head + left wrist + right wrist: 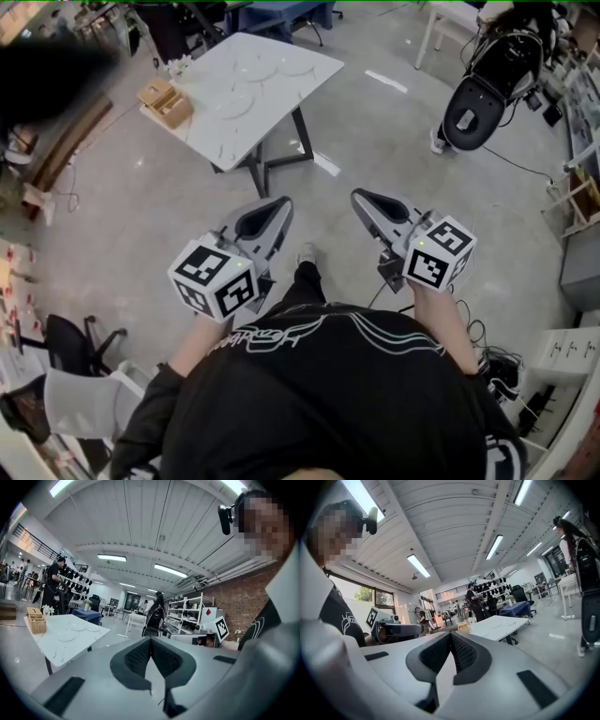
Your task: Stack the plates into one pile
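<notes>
1. Grey jaws first: holding the left gripper (151, 640) pinched fully together, gripping nothing.
2. Doing the same with the right gripper (451, 634), tips meeting, nothing between them either.
3. Carrying both close in front of a black shirt (328, 394), side by side, aiming roughly level toward the white table (267, 112).
4. Standing well back from that table, looking down at the plates (239, 103) lying flat, spread apart on its top, unstacked, near a wooden box (166, 101) at one corner.

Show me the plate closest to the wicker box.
The plate lowest in the head view, beside the wicker box; the other two plates sit farther along the table.
</notes>
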`<action>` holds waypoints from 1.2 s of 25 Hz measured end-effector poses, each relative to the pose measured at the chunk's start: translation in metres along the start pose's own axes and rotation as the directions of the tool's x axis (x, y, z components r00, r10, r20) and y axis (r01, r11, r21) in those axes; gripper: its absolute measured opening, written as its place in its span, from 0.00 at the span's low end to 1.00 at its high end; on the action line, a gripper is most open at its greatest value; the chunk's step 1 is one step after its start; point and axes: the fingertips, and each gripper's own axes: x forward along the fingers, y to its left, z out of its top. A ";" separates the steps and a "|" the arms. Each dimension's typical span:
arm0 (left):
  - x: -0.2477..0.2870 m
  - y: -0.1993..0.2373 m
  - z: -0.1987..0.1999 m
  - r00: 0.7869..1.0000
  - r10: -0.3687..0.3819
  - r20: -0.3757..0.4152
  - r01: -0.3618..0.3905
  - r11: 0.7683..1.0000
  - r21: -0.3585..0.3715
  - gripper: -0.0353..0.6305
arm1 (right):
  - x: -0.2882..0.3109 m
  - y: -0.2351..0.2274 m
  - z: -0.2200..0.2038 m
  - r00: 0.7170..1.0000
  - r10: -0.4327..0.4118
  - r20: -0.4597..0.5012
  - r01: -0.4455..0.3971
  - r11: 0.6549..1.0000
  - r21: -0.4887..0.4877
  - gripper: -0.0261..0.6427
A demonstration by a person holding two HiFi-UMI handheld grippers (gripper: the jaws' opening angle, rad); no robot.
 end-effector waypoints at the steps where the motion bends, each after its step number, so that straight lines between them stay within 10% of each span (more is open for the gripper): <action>1: 0.004 0.003 0.000 1.000 -0.002 0.000 0.002 1.000 -0.001 0.09 | 0.002 -0.004 0.000 1.000 -0.003 -0.003 0.003 1.000 -0.001 0.08; 30: 0.241 0.388 0.025 0.982 0.024 -0.186 -0.057 0.984 -0.171 0.09 | 0.323 -0.293 0.014 0.968 -0.013 -0.250 0.042 0.993 0.108 0.08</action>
